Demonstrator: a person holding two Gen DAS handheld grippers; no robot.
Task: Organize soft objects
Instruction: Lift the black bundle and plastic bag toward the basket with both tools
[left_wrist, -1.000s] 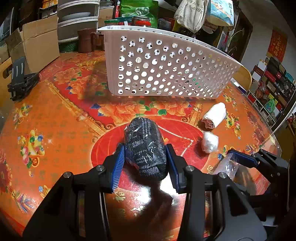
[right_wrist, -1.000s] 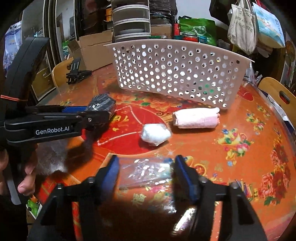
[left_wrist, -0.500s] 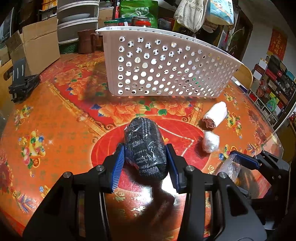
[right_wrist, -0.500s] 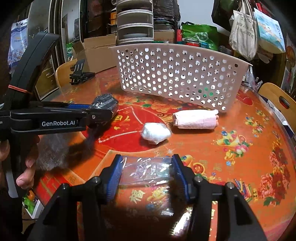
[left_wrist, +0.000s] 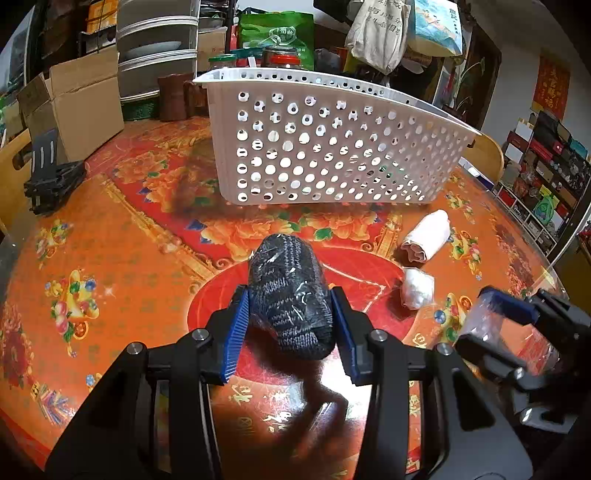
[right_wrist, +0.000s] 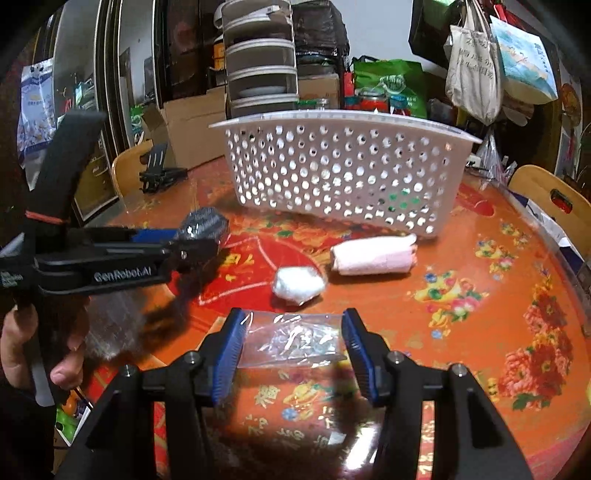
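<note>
Above table (left_wrist: 110, 258), left fingers (left_wrist: 236, 325) pinching dark sock roll (left_wrist: 288, 295), right fingers (right_wrist: 229, 347) gripping clear bag (right_wrist: 291, 339)

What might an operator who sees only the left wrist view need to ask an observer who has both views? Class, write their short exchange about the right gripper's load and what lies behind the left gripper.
Operator: My left gripper is clamped on the dark knitted roll. I see only an edge of the right gripper. What is it carrying?
Observer: The right gripper holds a clear plastic bag, stretched flat from one blue pad to the other.
Operator: What is behind my camera?
Observer: A hand is wrapped around the left gripper's handle, beside the table's near edge.
</note>
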